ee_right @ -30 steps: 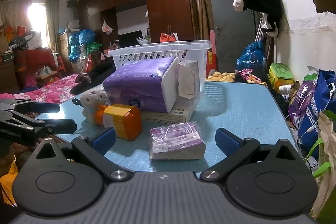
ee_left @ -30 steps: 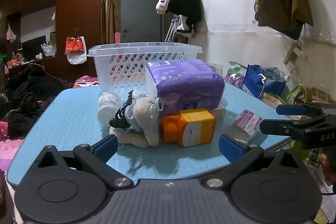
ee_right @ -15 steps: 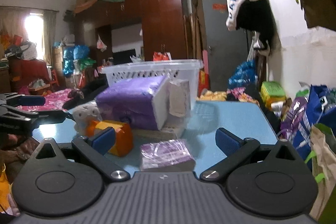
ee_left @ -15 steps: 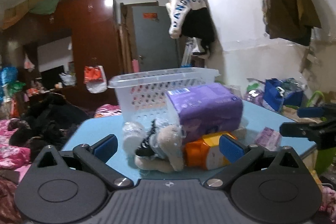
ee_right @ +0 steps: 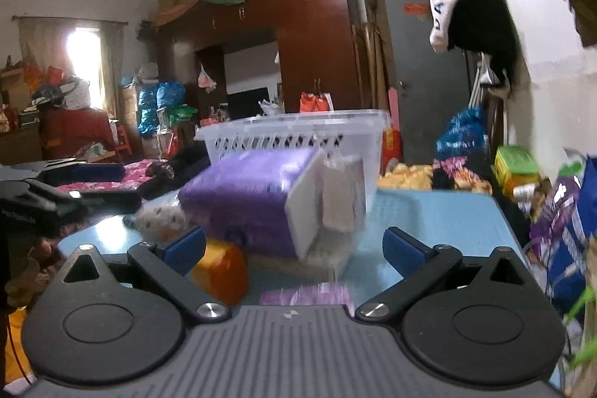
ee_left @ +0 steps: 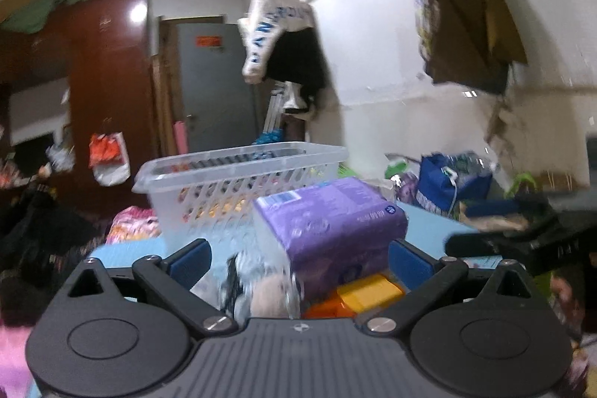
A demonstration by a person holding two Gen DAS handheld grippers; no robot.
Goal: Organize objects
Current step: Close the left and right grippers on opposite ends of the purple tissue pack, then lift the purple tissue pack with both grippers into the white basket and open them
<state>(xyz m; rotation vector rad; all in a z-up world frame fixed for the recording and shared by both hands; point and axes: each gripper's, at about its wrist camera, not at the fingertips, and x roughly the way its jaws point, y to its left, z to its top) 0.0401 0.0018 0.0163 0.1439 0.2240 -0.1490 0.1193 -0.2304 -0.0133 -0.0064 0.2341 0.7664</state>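
Observation:
A white slatted basket (ee_left: 238,181) (ee_right: 298,137) stands at the back of the blue table (ee_right: 440,215). In front of it lies a purple tissue pack (ee_left: 332,222) (ee_right: 250,204), with an orange bottle (ee_left: 358,297) (ee_right: 224,271) and a plush toy (ee_left: 268,290) beside it. A small purple packet (ee_right: 306,295) shows just over the right gripper's body. My left gripper (ee_left: 298,263) is open and holds nothing, its fingers short of the pile. My right gripper (ee_right: 294,248) is open and holds nothing too. Each gripper shows in the other's view, the right gripper (ee_left: 515,241) and the left gripper (ee_right: 67,189).
A dark wooden wardrobe (ee_right: 306,43) and a grey door (ee_left: 212,88) stand behind the table. Clothes hang on the right wall (ee_left: 280,28). Bags (ee_right: 559,211) crowd the floor to the right of the table, and piled bedding (ee_right: 149,174) lies to the left.
Both cameras have tilted upward and risen, so the table objects sit lower in view and more ceiling shows. Both grippers stayed open. The objects have not moved.

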